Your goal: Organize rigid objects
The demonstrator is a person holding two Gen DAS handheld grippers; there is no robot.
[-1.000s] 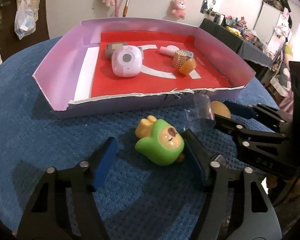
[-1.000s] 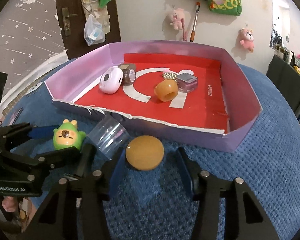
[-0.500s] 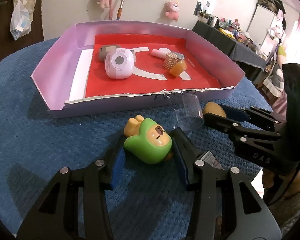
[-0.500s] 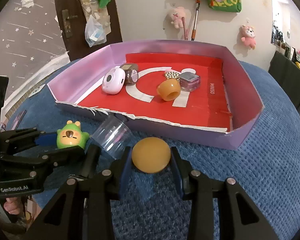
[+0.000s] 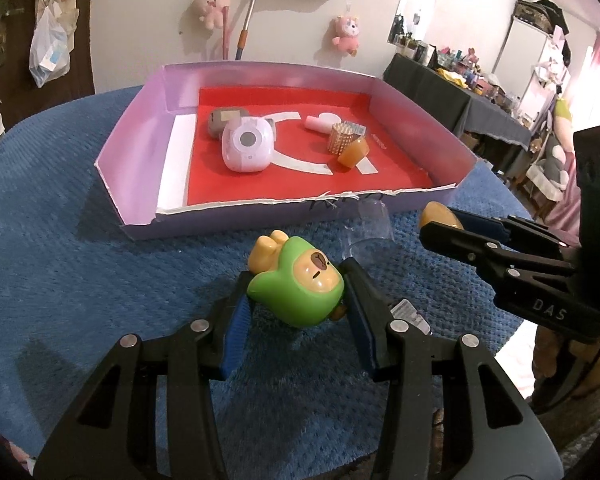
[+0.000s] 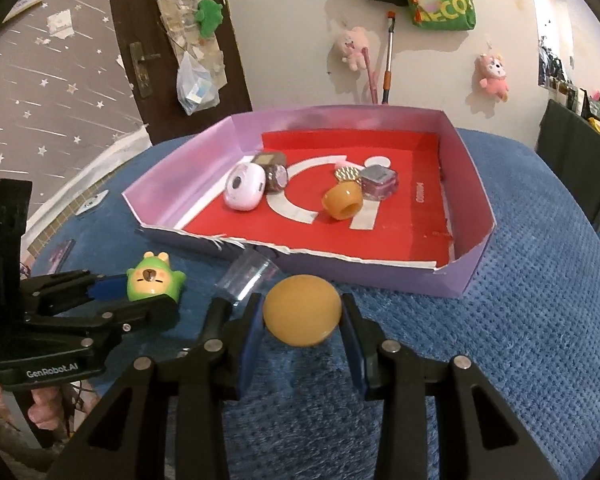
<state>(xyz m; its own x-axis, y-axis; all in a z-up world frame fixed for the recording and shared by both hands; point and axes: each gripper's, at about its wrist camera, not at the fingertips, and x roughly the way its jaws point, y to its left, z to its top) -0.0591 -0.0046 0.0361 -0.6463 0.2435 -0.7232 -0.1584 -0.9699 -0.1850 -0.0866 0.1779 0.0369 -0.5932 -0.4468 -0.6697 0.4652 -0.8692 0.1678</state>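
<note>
Gripping is complete on both sides: the left gripper point(image 5: 298, 306) has just closed and is clamped on the green bear toy point(image 5: 298, 294), and the right gripper point(image 6: 302, 326) has likewise closed onto the amber dome point(image 6: 302, 309). Both items sit just in front of the purple tray point(image 6: 380, 276), outside its torn near wall. Judged next: lift each clear of that wall and set it inside without striking the clear cup point(image 6: 249, 279).

Left tool point(image 5: 296, 308) and right tool point(image 6: 300, 320) angle downward, each clamped shut.
</note>
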